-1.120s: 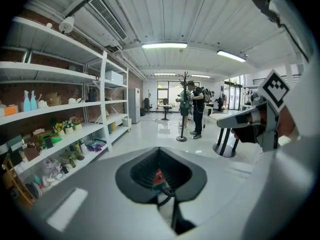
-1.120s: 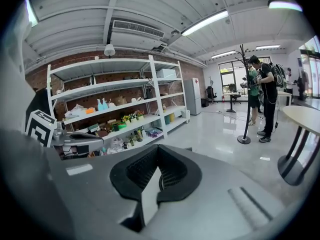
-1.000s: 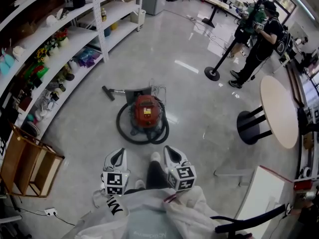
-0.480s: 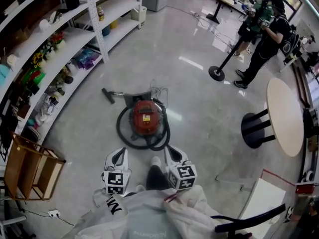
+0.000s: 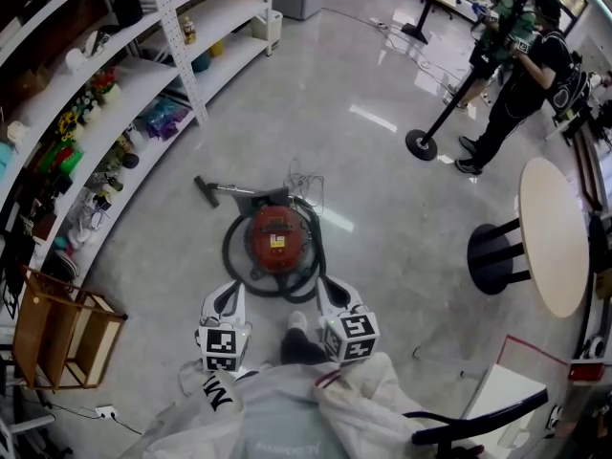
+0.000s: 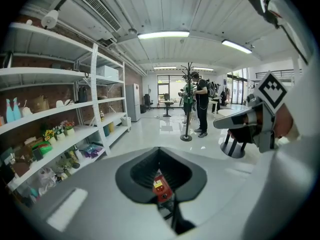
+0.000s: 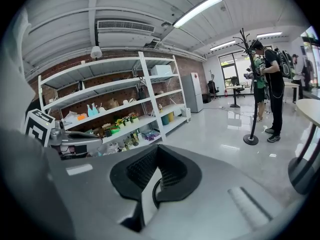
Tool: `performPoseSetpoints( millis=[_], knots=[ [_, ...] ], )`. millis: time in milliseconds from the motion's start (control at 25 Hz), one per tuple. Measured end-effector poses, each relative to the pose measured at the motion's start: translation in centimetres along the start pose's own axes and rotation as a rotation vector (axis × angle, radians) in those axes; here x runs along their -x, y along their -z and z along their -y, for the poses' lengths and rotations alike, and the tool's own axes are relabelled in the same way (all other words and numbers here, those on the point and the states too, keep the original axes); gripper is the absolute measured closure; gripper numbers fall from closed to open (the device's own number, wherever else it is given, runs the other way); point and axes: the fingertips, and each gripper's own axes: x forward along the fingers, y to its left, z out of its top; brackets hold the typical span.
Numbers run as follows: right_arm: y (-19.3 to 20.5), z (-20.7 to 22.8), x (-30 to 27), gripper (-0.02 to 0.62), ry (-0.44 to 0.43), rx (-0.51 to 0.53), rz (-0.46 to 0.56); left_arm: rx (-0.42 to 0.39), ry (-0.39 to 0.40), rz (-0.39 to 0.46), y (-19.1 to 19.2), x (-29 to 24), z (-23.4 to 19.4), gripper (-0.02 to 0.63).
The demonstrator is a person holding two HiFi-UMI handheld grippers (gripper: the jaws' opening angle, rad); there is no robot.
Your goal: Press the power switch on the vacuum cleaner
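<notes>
A red canister vacuum cleaner (image 5: 275, 237) stands on the floor, ringed by its black hose (image 5: 311, 256). Its wand and nozzle (image 5: 212, 190) lie to the left behind it. My left gripper (image 5: 229, 293) and right gripper (image 5: 325, 289) hover side by side just short of the vacuum, both shut with nothing in them. In the left gripper view the red body with a yellow label (image 6: 160, 188) shows through the gap below the left gripper (image 6: 160, 153). Below the right gripper (image 7: 157, 151), that view shows only a curve of the black hose (image 7: 151, 196).
Stocked white shelves (image 5: 105, 94) curve along the left, with a wooden crate (image 5: 57, 328) at their near end. A round table (image 5: 555, 232) stands at the right. A person (image 5: 531, 60) holds a rig by a pole stand (image 5: 421, 144). A shoe (image 5: 298, 323) shows between the grippers.
The head view has advanced toward the vacuum, which now sits lower in the frame, close ahead of both grippers. The grippers stay shut and side by side.
</notes>
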Motion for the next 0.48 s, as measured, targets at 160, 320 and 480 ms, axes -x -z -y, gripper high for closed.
performPoseSetpoints(
  millis=[160,320,480],
  knots=[
    [-0.7,1.4,-0.8,0.595,-0.007,-0.002,-0.009,-0.001,-0.002,-0.007,-0.9,-1.7,0.2,0.606],
    [-1.2,2.9,-1.6,0.595,-0.008,-0.004,-0.014,0.001,-0.007,-0.007,-1.6,-3.3,0.5,0.606],
    [-1.8,3.9,-2.4,0.595,-0.026,0.0,-0.013,-0.002,-0.018,-0.005,-2.4,-4.6,0.7,0.606]
  ],
)
